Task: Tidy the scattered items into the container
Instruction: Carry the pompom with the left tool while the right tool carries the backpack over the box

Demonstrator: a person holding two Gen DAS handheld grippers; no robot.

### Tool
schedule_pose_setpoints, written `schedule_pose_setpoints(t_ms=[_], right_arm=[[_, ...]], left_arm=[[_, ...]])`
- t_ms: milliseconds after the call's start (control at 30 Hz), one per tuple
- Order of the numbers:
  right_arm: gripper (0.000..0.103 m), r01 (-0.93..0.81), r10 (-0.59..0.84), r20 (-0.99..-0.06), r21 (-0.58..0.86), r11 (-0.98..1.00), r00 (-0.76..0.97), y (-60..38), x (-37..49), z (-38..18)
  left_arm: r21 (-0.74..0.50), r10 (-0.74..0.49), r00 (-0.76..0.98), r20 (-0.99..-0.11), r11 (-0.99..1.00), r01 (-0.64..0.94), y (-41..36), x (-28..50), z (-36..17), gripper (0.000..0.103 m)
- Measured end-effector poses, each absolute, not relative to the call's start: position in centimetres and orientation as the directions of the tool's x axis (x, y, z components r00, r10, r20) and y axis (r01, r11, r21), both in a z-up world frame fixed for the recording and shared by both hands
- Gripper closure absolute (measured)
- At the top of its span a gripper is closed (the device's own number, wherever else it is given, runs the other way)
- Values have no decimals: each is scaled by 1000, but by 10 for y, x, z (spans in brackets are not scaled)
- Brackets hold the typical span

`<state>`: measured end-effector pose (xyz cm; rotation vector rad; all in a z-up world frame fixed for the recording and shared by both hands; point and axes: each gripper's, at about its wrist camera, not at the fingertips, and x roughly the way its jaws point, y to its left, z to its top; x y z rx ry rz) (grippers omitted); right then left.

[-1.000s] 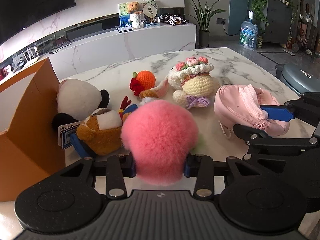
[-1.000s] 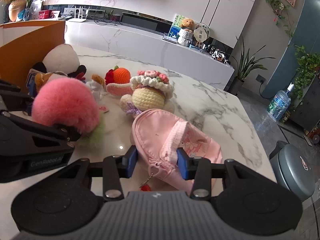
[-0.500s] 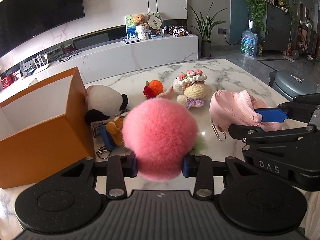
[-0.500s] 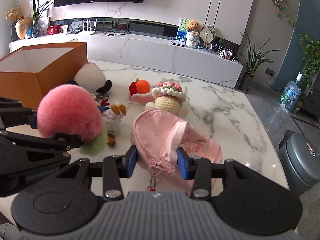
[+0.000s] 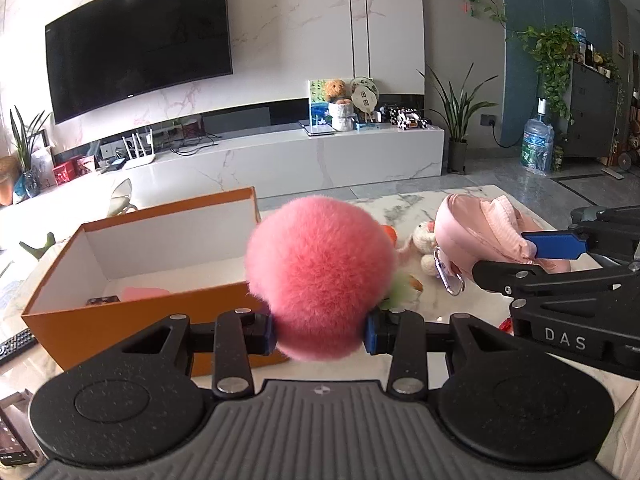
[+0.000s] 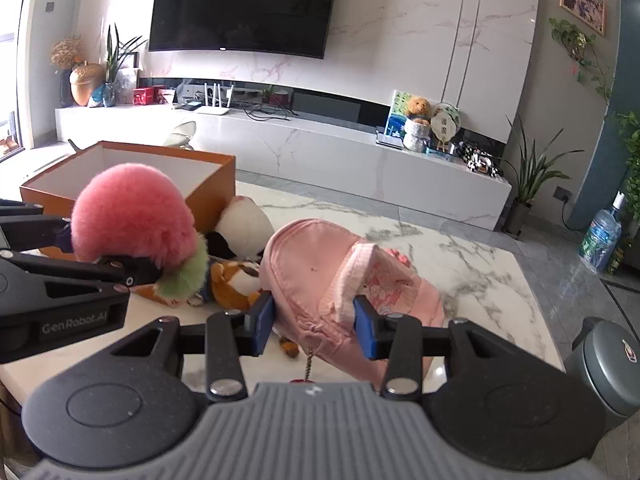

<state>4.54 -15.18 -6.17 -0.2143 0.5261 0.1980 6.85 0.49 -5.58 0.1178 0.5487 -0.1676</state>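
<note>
Left wrist view: left claw (image 5: 320, 334) clamped on fluffy pink pom-pom (image 5: 320, 276), blue pads pressed into its fur, held above marble tabletop (image 5: 436, 308). Just left of it, open orange box (image 5: 132, 320) with white inside, a few small items on its floor. At right, right claw (image 5: 554, 245) gripping pink cap (image 5: 480, 236), carabiner (image 5: 450, 280) dangling beneath.

Right wrist view: right claw (image 6: 314, 326) closed on pink cap (image 6: 320, 272), folded fabric pinched between blue pads, cap lifted clear of tabletop (image 6: 472, 260). Pom-pom (image 6: 134, 212) in left claw (image 6: 116, 262) at left, in front of orange box (image 6: 212, 184). Panda plush (image 6: 244, 226) and brown plush (image 6: 232, 284) lying on tabletop beside box.
</note>
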Motion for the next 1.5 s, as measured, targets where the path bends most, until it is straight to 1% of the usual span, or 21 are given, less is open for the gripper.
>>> schedule_pose_setpoints(t_ms=[367, 633, 800, 1033, 1267, 1500], right_arm=[[58, -391, 285, -440, -171, 904, 852, -91, 70, -11], [58, -518, 426, -408, -147, 843, 808, -36, 108, 22], [58, -567, 470, -410, -153, 810, 782, 1, 139, 25], [58, -646, 521, -493, -113, 755, 696, 45, 190, -3], [58, -677, 499, -608, -89, 730, 618, 69, 235, -43], [58, -710, 451, -725, -74, 700, 520, 85, 273, -76]], left_arm=[[129, -24, 884, -467, 987, 94, 61, 92, -20, 58], [142, 55, 891, -450, 990, 10, 111, 129, 1, 58], [144, 109, 881, -461, 988, -47, 143, 158, 4, 58], [110, 138, 841, -523, 989, -94, 177, 206, -16, 58], [93, 162, 780, -604, 987, -133, 200, 245, -50, 58], [88, 166, 674, -720, 985, -149, 212, 272, -78, 58]])
